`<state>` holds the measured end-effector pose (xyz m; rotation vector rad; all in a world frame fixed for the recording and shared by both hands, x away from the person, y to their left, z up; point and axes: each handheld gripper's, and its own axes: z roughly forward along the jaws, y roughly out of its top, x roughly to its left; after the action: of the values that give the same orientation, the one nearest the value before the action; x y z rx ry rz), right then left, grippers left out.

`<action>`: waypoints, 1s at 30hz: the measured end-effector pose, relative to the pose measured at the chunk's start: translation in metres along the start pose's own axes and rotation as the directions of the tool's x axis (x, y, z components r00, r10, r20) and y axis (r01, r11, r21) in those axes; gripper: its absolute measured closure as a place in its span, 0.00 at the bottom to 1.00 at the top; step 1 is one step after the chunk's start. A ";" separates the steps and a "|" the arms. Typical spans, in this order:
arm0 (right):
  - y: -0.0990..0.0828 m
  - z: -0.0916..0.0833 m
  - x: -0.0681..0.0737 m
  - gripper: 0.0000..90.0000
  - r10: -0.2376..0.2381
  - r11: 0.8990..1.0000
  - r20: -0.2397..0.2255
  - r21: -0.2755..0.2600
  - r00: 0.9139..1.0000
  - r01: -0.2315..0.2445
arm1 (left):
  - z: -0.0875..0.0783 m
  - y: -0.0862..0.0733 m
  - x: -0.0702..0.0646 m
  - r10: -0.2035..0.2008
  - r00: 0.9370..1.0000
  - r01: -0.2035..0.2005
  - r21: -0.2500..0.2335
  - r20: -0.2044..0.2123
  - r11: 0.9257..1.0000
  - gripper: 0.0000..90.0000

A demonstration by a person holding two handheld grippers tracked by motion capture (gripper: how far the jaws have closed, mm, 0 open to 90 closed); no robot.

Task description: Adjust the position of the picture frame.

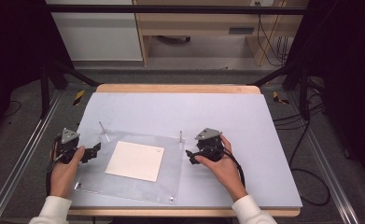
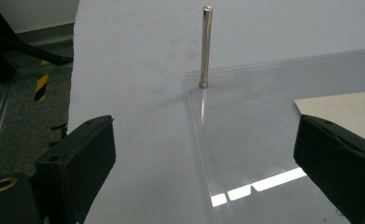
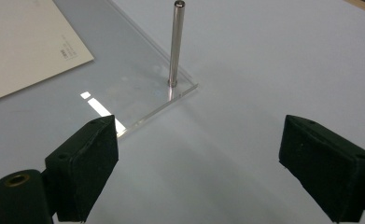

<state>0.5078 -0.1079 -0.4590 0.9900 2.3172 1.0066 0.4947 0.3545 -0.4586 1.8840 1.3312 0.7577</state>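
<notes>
A pale grey rectangular mat (image 1: 227,116) covers the wooden table, and on it lies a clear square acrylic plate (image 1: 171,158) with a thin upright metal pin at its far left corner (image 1: 102,128) and another at its far right corner (image 1: 180,136), and a cream square sheet of card (image 1: 135,160) lying flat in its middle. The left gripper (image 1: 95,150) hovers at the plate's left edge, jaws wide apart and empty, near the left pin (image 2: 206,46); the right gripper (image 1: 189,156) sits just off the plate's right edge, jaws likewise spread and holding nothing, facing the right pin (image 3: 176,44)
</notes>
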 end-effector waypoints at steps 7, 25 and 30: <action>-0.002 0.004 0.003 0.20 -0.022 1.000 0.012 0.021 1.000 0.022 | 0.001 0.001 -0.002 0.029 0.999 -0.029 -0.002 0.015 1.000 0.06; 0.041 0.043 0.024 0.61 0.022 0.999 0.008 0.046 1.000 -0.022 | 0.014 0.030 -0.011 0.105 0.993 -0.107 0.027 0.058 0.994 0.15; 0.043 0.053 0.017 0.74 0.074 0.996 0.002 0.050 0.997 -0.074 | 0.022 0.030 0.000 0.058 0.996 -0.060 0.031 0.071 0.998 0.27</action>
<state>0.5482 -0.0508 -0.4629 1.1034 2.3313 0.9816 0.5280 0.3430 -0.4473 1.9654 1.2570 0.6966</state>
